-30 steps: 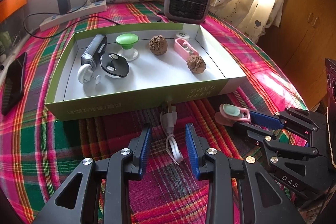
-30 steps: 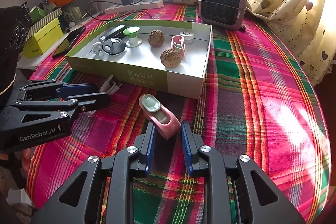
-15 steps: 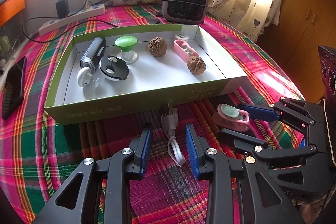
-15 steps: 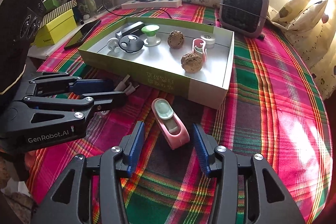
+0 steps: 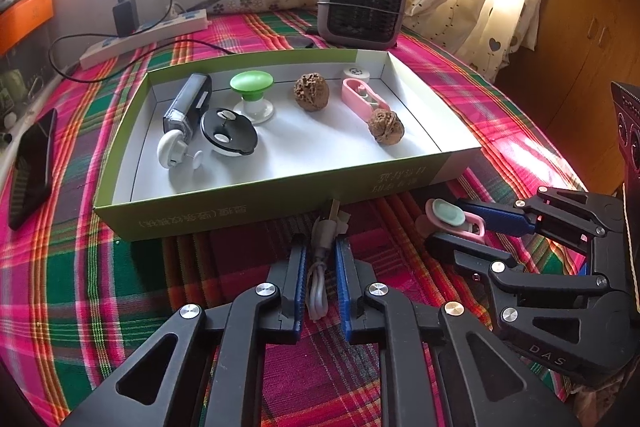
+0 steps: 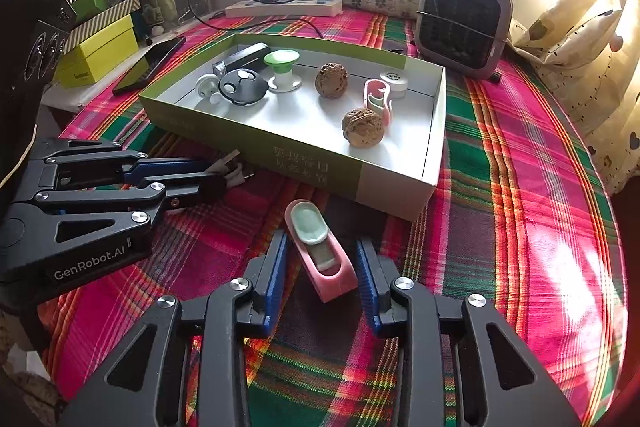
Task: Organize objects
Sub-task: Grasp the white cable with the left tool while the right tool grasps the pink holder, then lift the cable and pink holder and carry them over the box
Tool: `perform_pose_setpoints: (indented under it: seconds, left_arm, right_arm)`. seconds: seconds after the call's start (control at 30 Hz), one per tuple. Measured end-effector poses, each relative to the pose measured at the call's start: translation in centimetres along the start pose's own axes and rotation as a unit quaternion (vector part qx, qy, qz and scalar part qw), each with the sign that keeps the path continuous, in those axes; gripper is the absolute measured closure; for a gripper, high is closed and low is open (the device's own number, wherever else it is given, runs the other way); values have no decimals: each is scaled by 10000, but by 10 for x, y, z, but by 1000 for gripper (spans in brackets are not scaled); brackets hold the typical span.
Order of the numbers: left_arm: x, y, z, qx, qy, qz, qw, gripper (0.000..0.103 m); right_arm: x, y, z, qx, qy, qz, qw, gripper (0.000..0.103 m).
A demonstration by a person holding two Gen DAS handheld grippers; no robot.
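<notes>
Two items sit outside the green-sided box [image 5: 248, 215], on the plaid cloth [image 6: 520, 187] just in front of its near wall. Left gripper [image 5: 320, 267] is clamped on the coiled white cable [image 5: 318, 291]: light, floppy, probably best pinched mid-bundle so the loops don't spill. Right gripper [image 6: 322, 259] jaws are closing around the pink clip-like gadget [image 6: 320, 255], with gaps at both pads so no grip yet; it looks like hard, light, smooth plastic that may slip, so take the flat sides. The box wall has to be cleared going in. Free floor shows centre-front, between the walnut [image 5: 386, 126] and black disc [image 5: 229, 131].
</notes>
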State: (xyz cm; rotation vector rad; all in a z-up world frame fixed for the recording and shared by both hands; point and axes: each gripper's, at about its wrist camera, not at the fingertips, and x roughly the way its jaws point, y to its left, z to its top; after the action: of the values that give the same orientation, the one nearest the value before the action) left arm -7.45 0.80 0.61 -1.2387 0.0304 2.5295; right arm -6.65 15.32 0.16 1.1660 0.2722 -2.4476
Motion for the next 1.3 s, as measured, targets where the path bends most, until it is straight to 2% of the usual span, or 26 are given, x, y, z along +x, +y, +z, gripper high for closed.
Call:
perform_pose_setpoints:
  seconds: [0.13, 1.3]
  left_arm:
    - [0, 0, 0, -6, -4, -9, 10000, 93]
    - [-7, -8, 5, -55, -102, -154, 9998, 94]
  right_arm:
    - [0, 1, 0, -6, -10, 17, 10000, 85]
    - [-10, 1, 2, 239, -119, 165, 9995, 85]
